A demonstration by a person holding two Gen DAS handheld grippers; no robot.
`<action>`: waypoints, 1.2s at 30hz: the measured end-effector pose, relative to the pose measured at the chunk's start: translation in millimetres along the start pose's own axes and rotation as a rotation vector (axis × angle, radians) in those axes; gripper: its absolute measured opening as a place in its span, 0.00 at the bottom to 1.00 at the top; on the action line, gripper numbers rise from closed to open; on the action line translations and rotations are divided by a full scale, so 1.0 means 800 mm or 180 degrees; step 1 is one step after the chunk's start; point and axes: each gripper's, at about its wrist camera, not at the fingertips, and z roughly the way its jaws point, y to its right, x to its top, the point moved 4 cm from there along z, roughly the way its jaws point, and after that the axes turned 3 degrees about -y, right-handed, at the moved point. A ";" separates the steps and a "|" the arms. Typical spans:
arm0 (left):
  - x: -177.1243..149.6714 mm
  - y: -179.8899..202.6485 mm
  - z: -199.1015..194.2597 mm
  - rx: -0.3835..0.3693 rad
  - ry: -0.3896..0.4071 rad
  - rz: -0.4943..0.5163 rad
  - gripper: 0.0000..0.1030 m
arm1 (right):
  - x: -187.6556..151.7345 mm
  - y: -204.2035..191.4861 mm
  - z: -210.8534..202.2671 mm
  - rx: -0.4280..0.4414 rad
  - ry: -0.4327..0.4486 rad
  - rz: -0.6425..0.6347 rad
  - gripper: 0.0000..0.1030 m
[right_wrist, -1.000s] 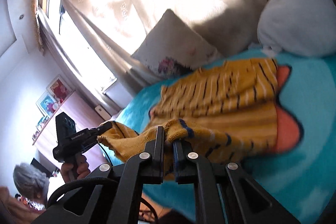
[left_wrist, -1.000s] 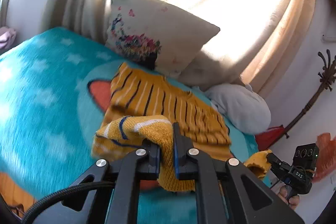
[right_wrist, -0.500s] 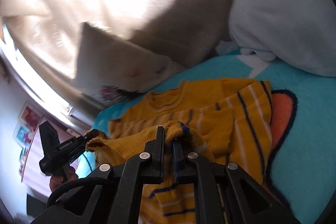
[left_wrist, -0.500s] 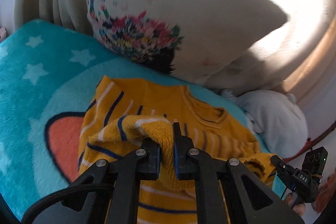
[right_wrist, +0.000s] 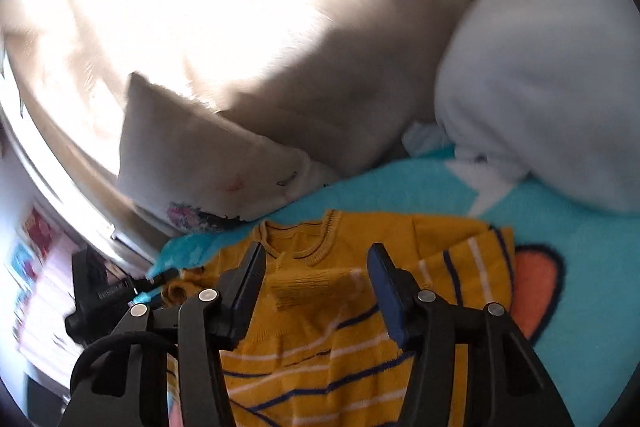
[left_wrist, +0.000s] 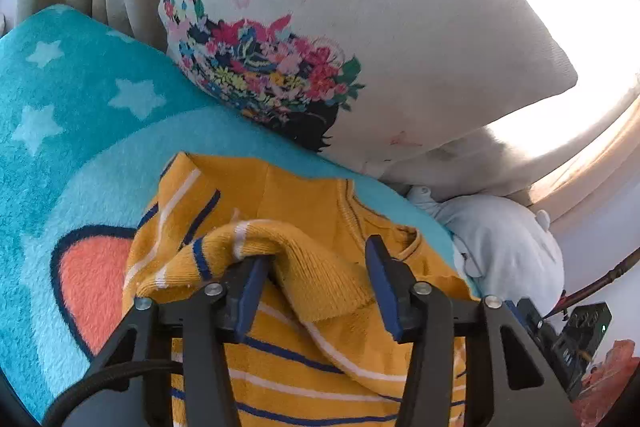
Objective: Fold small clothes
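Observation:
A small mustard-yellow knit sweater with navy and white stripes lies on the turquoise blanket, its lower half folded up toward the neckline. My left gripper is open; the folded hem still drapes loosely over its left finger. In the right wrist view the sweater lies below my right gripper, which is open and empty above the neckline. The left gripper also shows at the left edge of the right wrist view.
A white floral pillow leans against sunlit curtains just beyond the sweater. A pale blue plush lies at the right on the blanket. The right gripper's body shows at the lower right of the left wrist view.
Both grippers carried the sweater's hem up toward the neckline and pillow, then opened. The fold now rests on the sweater's upper half.

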 end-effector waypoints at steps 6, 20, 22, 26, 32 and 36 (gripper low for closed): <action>0.005 0.010 -0.004 0.0034 -0.0054 -0.0020 0.54 | -0.040 -0.052 0.007 0.0140 -0.0373 -0.0574 0.56; 0.027 -0.024 -0.036 0.0071 0.0044 -0.0203 0.60 | -0.038 -0.011 0.140 -0.0330 -0.0857 -0.0522 0.52; 0.024 -0.028 -0.042 0.0174 0.0051 -0.0178 0.60 | -0.031 -0.008 0.140 -0.0474 -0.0793 -0.0527 0.52; 0.004 -0.017 -0.039 0.0213 0.0012 -0.0032 0.60 | -0.017 -0.012 0.120 -0.0610 -0.0554 -0.0497 0.52; -0.033 0.014 -0.004 0.0590 -0.0074 0.0580 0.60 | -0.043 -0.052 0.077 -0.0353 -0.0545 -0.0837 0.53; -0.039 -0.005 0.021 0.0867 -0.0169 0.0612 0.60 | -0.072 -0.043 0.094 -0.0477 -0.0717 -0.1012 0.53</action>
